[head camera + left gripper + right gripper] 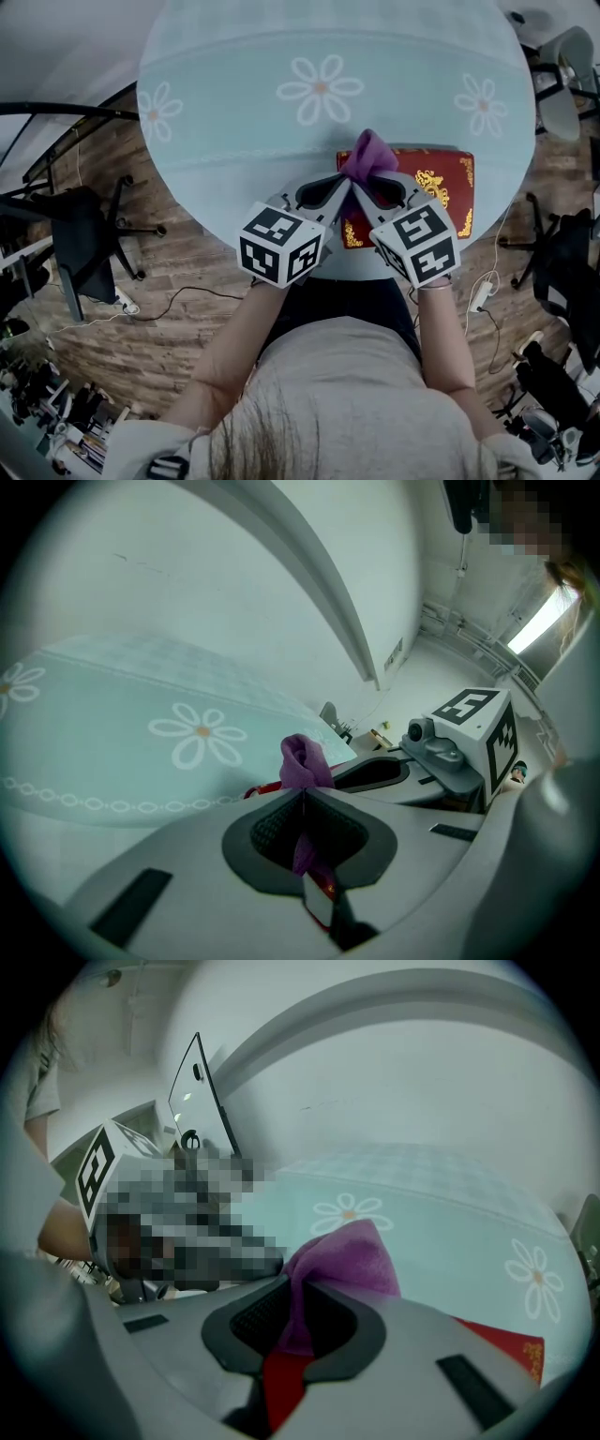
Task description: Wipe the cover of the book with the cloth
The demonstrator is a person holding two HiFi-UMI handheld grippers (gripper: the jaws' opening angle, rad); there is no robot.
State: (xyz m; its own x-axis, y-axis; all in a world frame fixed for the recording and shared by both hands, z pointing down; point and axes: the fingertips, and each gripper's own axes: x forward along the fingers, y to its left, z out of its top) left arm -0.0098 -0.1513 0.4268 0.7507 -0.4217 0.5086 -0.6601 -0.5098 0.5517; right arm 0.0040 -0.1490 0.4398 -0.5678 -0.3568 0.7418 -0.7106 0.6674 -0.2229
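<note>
Head view: both tools meet over the near edge of the round table w/ pale blue daisy-print cover (281,112). The left gripper (339,192) and right gripper (367,195) each pinch the same small purple fabric cloth (368,157), which is bunched up above the red hardcover book w/ gold ornament (445,187). The book lies flat near the table edge, partly under the right gripper.

Left gripper view: jaws pressed together on the cloth, only a nub poking out past them.

Right gripper view: same deal, jaws clamped on a bigger fold, w/ the book's red cover right below.

Risk imo: the cloth's wadded btw two grips, so barely any fabric would meet the cover and bare jaw tips could scrape it. The book's also close to the edge, so a hard pull toward the person might slide it off.
</note>
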